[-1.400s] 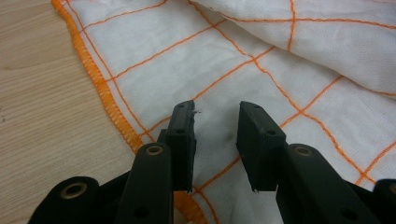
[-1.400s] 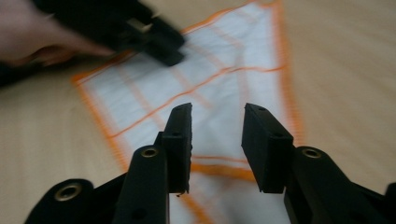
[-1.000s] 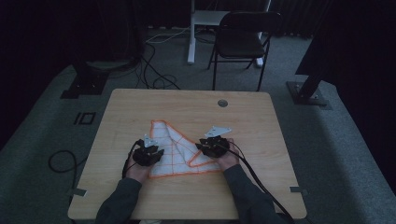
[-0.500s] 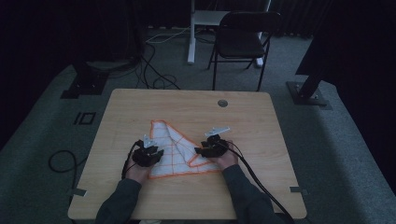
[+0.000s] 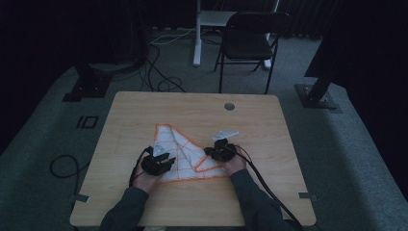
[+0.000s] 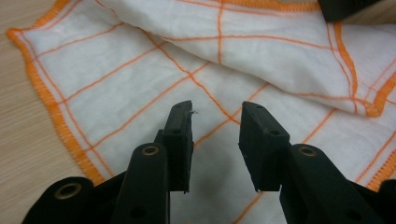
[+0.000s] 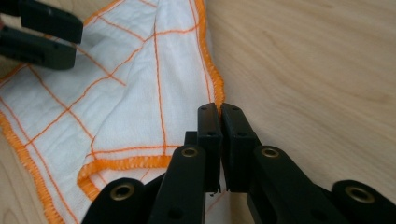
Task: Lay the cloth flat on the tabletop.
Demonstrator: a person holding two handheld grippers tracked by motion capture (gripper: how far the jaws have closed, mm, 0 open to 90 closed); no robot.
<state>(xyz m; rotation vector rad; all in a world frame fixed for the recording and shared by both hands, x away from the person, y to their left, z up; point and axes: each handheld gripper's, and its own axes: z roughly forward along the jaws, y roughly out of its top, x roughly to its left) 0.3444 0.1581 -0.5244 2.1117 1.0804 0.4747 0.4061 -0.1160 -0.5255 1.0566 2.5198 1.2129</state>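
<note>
A white cloth [image 5: 180, 154] with orange grid lines and an orange hem lies partly folded on the wooden table [image 5: 192, 110]. My left gripper [image 5: 163, 156] hovers over the cloth's left part. In the left gripper view its jaws [image 6: 217, 109] stand open above the cloth [image 6: 233, 56] with nothing between them, and they have just been opening a little. My right gripper [image 5: 211, 153] sits at the cloth's right edge. Its jaws [image 7: 219, 108] have just been closing and are shut on the orange hem of the cloth [image 7: 116, 93].
A round cable hole [image 5: 229, 106] sits near the table's far edge. Beyond the table stand a black folding chair [image 5: 250, 43] and stand bases, with cables on the floor. Bare wood lies to the right of the cloth.
</note>
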